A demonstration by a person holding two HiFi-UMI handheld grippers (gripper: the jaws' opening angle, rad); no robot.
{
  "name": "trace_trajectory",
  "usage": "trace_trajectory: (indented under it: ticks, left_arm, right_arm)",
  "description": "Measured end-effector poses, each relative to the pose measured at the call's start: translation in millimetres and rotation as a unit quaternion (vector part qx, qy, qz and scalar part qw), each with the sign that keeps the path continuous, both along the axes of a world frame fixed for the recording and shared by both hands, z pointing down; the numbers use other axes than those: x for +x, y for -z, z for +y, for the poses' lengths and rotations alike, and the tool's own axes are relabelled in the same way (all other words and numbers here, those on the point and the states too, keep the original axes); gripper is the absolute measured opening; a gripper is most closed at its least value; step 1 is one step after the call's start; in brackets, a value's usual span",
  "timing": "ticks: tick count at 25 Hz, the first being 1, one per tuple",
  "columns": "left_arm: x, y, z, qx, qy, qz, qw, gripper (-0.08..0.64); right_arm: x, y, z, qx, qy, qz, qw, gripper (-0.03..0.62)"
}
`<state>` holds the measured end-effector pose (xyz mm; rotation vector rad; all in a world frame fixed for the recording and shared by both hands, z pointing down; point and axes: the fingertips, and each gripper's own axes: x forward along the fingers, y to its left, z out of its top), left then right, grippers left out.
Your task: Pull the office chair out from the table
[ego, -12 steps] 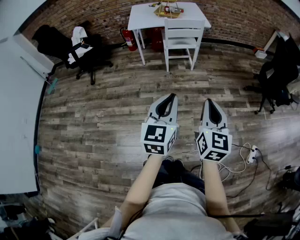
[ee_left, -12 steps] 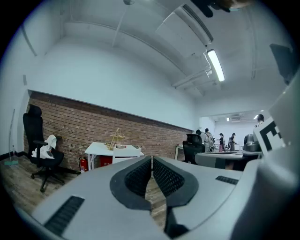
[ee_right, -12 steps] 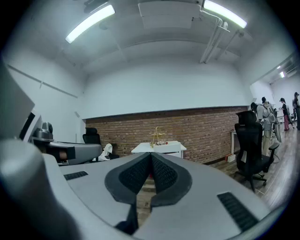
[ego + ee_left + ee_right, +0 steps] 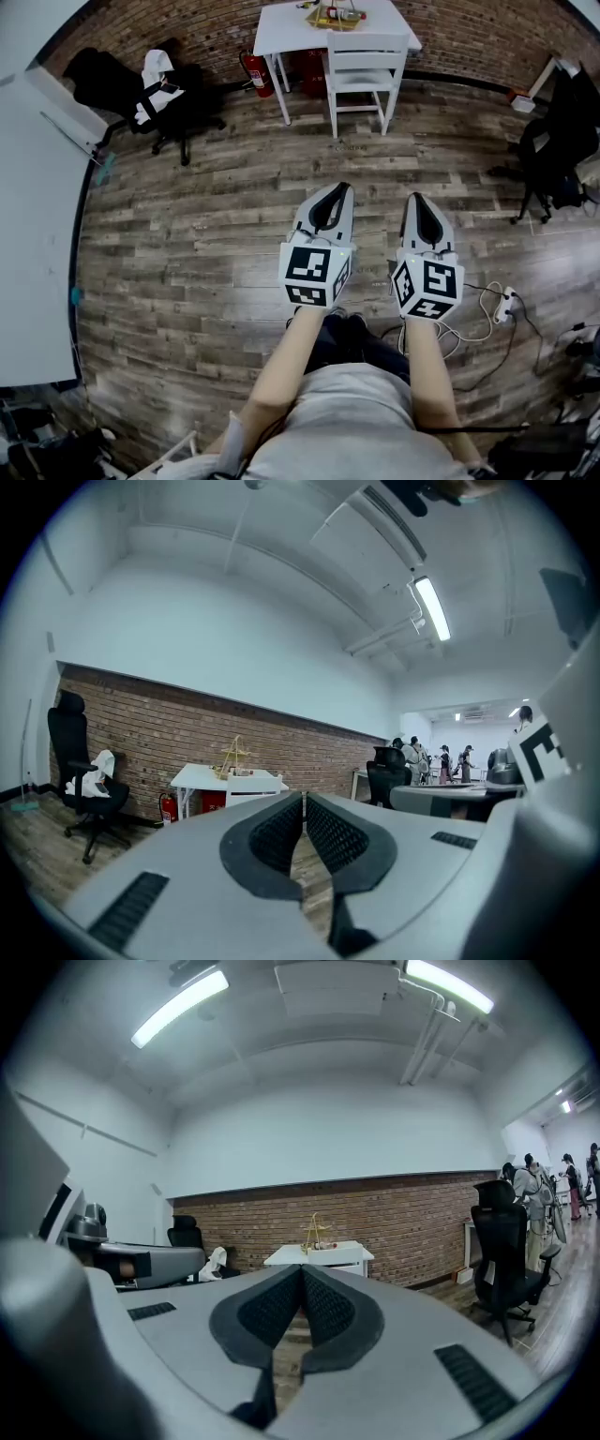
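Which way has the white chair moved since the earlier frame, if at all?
No. The white chair sits tucked against the white table exactly as before; only the whole view drifted up.

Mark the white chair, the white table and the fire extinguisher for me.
white chair (image 4: 361,82), head view, on its seat.
white table (image 4: 281,28), head view, bare left part of the top.
fire extinguisher (image 4: 261,77), head view, its red body.

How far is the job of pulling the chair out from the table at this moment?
Done: nothing; the white chair stands close against the white table. In hand: nothing; the left gripper and right gripper are both shut and empty, over the floor, far from the chair. Left: go to it, grip it, pull it out.
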<state>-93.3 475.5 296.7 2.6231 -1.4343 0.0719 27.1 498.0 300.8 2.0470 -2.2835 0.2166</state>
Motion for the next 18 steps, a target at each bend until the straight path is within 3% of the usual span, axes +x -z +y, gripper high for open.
trace_trajectory:
  ticks: [18]
  left_arm:
    - [36.5,-8.0,-19.9,-0.005,0.009,-0.005,0.9999,0.023]
  right_arm:
    - [37.0,-7.2,-18.4,-0.003,0.017,-0.005,1.000,0.016]
